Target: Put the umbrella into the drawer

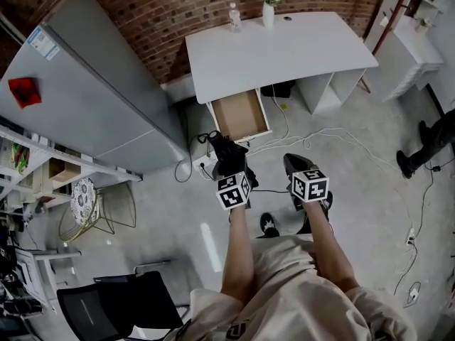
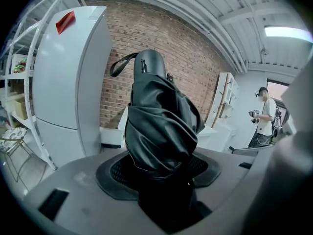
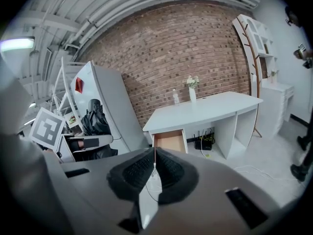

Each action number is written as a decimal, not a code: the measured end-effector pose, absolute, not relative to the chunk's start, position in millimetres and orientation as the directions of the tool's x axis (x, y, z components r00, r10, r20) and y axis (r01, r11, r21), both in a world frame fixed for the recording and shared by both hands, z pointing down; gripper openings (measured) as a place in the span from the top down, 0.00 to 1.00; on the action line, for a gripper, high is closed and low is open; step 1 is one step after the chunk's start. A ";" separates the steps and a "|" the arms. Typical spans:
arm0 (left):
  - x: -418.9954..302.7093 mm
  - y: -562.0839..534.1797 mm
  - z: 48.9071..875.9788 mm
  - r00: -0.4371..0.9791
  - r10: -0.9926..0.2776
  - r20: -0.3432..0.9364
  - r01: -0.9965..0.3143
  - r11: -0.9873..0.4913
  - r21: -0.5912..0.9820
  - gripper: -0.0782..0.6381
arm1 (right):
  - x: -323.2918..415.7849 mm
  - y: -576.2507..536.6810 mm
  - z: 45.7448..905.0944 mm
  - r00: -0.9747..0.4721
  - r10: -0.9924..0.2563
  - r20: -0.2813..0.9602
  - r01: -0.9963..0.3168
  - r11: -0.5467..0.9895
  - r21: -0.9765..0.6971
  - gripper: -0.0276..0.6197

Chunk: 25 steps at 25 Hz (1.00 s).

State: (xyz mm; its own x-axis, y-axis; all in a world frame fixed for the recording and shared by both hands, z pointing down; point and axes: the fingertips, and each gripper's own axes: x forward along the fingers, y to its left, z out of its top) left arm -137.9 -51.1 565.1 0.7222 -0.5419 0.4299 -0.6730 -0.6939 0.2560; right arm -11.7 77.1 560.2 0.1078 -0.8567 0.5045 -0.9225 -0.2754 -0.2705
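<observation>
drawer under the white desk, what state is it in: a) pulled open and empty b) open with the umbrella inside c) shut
a: the drawer stands pulled out with a bare wooden bottom, and the umbrella is clamped in the left gripper.

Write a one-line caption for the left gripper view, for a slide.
Left gripper shut on a folded black umbrella, with a refrigerator and a brick wall behind.

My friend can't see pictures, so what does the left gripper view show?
The left tool grips a folded black umbrella, strap loop on top. Behind are a grey fridge at left, a brick wall, and a person far right.
</observation>
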 end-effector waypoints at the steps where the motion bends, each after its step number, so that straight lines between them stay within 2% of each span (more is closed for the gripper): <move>1: -139.3 -52.8 566.0 0.719 -0.545 0.432 -0.677 -0.688 0.259 0.55 | -9.6 75.2 558.4 0.108 -0.858 0.501 -0.922 -0.275 -0.272 0.85; 7: -137.7 -64.2 578.9 0.710 -0.540 0.452 -0.693 -0.651 0.310 0.55 | 0.5 59.1 553.9 0.092 -0.866 0.491 -0.933 -0.247 -0.260 0.85; 16: -145.8 -82.5 583.3 0.677 -0.568 0.469 -0.724 -0.628 0.285 0.55 | 6.0 22.5 552.3 0.052 -0.882 0.468 -0.918 -0.227 -0.325 0.85; 25: -125.7 -94.8 602.6 0.643 -0.571 0.511 -0.750 -0.606 0.266 0.55 | 20.0 -1.9 556.7 -0.003 -0.877 0.480 -0.936 -0.166 -0.311 0.85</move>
